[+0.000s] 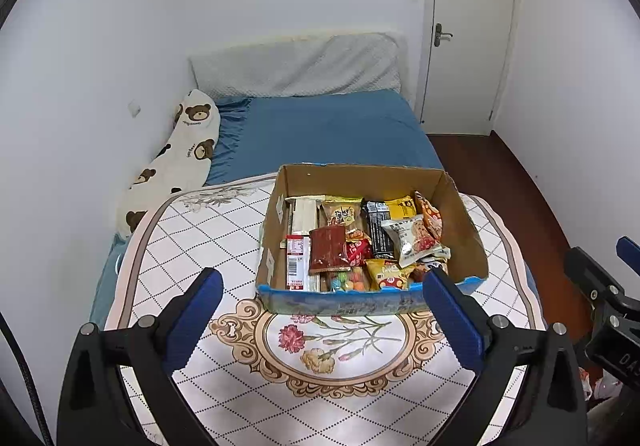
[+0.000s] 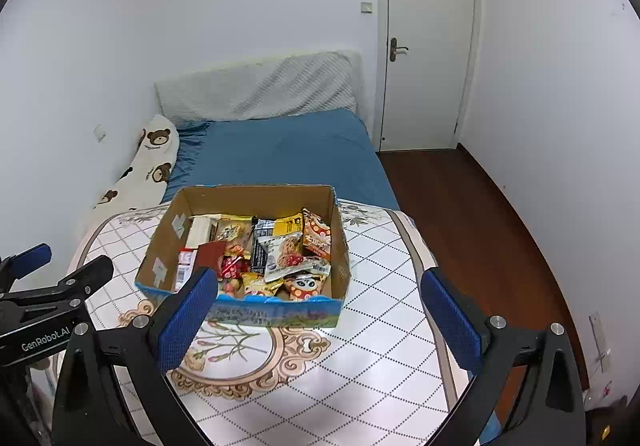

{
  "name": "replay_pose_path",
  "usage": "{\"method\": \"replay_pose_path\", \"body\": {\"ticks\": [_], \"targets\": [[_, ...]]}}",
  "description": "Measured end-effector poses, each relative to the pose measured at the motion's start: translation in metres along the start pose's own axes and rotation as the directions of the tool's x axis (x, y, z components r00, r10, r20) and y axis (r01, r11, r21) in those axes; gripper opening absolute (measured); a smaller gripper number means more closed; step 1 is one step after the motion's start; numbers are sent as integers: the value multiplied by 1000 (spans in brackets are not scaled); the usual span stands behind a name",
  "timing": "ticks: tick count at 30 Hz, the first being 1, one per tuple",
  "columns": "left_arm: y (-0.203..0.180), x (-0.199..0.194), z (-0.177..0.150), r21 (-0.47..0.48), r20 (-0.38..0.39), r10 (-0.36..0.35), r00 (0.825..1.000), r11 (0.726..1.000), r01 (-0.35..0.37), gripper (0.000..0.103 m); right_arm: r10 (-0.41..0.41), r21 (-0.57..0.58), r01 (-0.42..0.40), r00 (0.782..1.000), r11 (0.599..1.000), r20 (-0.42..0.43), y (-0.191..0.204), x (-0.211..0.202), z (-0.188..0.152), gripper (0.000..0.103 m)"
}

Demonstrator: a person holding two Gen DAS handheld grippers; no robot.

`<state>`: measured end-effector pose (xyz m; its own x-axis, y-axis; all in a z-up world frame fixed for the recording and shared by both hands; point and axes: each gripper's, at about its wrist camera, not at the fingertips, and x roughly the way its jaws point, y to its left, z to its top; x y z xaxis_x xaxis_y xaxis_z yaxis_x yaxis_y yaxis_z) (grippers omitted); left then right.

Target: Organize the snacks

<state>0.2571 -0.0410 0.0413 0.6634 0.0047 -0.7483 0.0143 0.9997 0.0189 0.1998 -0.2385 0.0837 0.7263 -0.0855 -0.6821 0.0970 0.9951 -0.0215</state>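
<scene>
An open cardboard box [image 1: 360,178] stands on a round table with a floral cloth [image 1: 320,386]. Several snack packets fill it: a dark red pouch [image 1: 327,248], a black bar [image 1: 378,230], a white cookie packet [image 1: 412,240]. My left gripper [image 1: 322,282] hovers open just before the box's near wall, with nothing between its blue pads. In the right wrist view the same box [image 2: 256,198] sits ahead and slightly left, the cookie packet [image 2: 282,254] in its middle. My right gripper [image 2: 320,282] is open and empty too, short of the box's front.
A bed with a blue sheet [image 1: 328,126] lies behind the table, and a bear-print pillow [image 1: 180,158] rests against the left wall. A closed white door [image 1: 468,34] stands at the back right. Dark wooden floor [image 2: 460,206] runs along the right of the bed.
</scene>
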Motion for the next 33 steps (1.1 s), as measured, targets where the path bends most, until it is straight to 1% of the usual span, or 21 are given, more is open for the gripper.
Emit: {"method": "replay_pose_path", "body": {"ticks": [6, 11, 21, 33], "targets": [[-3, 17, 5, 2, -16, 8, 1000, 1000, -8, 103, -23, 5, 23, 1000, 1000, -11, -1, 22, 5, 103], [-3, 29, 6, -5, -36, 12, 999, 1000, -12, 103, -26, 5, 26, 999, 1000, -34, 0, 35, 4, 103], [-4, 43, 4, 4, -85, 13, 996, 1000, -13, 103, -26, -2, 26, 998, 1000, -54, 2, 42, 0, 103], [-4, 49, 1, 2, -100, 12, 995, 1000, -12, 103, -22, 10, 23, 996, 1000, -91, 1, 52, -6, 103]]}}
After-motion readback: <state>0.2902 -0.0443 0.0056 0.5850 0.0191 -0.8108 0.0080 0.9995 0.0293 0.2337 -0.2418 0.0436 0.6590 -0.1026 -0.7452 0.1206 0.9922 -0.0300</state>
